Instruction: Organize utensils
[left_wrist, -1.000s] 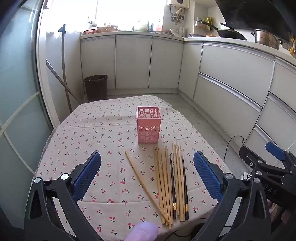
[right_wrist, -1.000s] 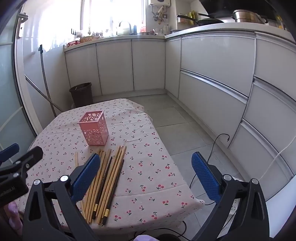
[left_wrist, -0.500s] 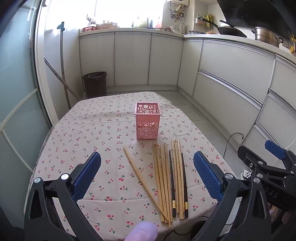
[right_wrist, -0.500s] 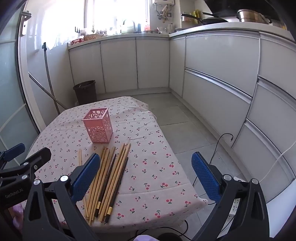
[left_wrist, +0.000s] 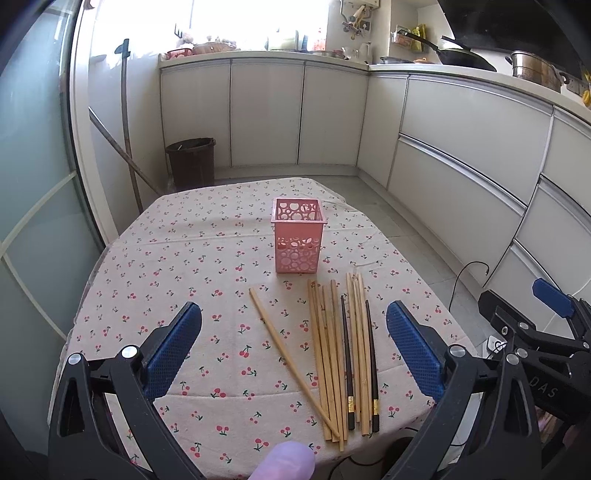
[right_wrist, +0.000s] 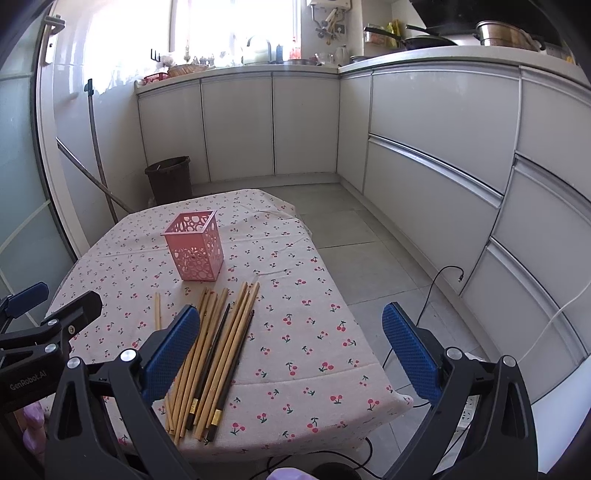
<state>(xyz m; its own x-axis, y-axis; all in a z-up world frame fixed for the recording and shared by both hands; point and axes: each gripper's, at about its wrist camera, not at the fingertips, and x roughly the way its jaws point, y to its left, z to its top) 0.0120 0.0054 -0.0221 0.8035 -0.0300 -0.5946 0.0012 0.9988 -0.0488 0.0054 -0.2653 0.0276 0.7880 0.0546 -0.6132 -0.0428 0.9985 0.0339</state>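
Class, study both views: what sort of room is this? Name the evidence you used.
Most likely a home kitchen. White cabinets run under an L-shaped counter, a wok and a steel pot sit on top, and chopsticks lie on a cloth-covered table.

The desk (left_wrist: 155, 266) wears a cream cloth dotted with red cherries. The holder (left_wrist: 298, 236) is pink, pierced with circles. Most chopsticks (left_wrist: 325, 354) are tan wood; two are black with gold bands. Both grippers' fingers (left_wrist: 173, 347) carry blue pads on black frames.

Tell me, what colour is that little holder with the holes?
Pink. The holder has round cut-out holes in its sides, clearest in the left wrist view.
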